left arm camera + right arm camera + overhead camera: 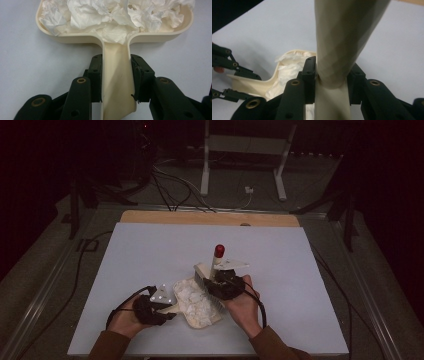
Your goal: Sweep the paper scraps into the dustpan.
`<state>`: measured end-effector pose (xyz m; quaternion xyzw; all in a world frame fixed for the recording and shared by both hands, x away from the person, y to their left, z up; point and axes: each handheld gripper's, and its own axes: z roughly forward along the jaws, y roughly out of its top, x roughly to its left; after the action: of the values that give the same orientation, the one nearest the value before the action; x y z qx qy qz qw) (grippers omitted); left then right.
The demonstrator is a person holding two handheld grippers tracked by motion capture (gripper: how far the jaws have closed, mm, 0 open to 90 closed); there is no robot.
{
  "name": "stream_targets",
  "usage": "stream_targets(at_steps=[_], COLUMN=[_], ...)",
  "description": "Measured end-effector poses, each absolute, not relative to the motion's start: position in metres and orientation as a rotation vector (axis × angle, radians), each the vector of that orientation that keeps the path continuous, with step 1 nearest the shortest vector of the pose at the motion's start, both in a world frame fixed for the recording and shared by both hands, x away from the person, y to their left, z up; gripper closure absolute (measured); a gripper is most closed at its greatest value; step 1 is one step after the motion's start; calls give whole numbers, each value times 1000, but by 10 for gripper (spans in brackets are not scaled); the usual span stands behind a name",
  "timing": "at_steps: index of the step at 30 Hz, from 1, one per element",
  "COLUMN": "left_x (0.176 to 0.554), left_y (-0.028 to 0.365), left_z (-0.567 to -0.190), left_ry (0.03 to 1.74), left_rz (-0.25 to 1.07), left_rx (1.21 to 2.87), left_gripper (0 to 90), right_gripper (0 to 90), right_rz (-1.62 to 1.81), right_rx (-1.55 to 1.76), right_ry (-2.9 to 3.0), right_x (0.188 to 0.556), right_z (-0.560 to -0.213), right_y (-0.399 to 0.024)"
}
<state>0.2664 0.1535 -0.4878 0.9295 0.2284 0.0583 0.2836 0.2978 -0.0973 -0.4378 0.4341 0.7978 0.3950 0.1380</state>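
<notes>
Left tongs [116, 82]: clamped on the flat handle of the cream dustpan [117, 75], one pad on each edge, low at the near edge of the bench.
Right tongs [332, 82]: clamped on the cream handle of the hand brush [342, 37]; from above, the brush [212, 275] stands tilted at the pan's far rim, its red-tipped end pointing up and away.
Dustpan: thin moulded plastic, likely light and stiff yet smooth; the handle neck looks the sound place to hold, since the tray walls would flex.
Load: crumpled white tissue [112, 17] heaped in the tray, soft and nearly weightless, so I judge it could spill over the open lip if the pan tips.
Brush: rigid handle, bristles yielding; a grip low on the shaft gives control.
Bench [150, 255]: pale, matt, flat sheet over a wooden top, bare around the pan.
Room: dark beyond; cables [170, 185] on the floor and a white frame stand [245, 145] farther back.
</notes>
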Motion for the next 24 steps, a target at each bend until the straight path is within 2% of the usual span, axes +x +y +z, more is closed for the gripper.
stream_targets(at_steps=[7,13,24], left_x=[267,266,259], left_y=[153,155,164], left_z=[-486,-485,-483], left_ry=[599,589,595], left_rz=[158,149,156], left_rx=[2503,2509,2528], left_gripper=[663,663,663], right_gripper=[664,664,665], right_rz=[1166,1031,1005], right_rx=[1282,1270,1261], right_ry=[2250,2244,2266], right_x=[303,308,301], right_z=[-430,-443,-458], right_y=[-110,-118,-116])
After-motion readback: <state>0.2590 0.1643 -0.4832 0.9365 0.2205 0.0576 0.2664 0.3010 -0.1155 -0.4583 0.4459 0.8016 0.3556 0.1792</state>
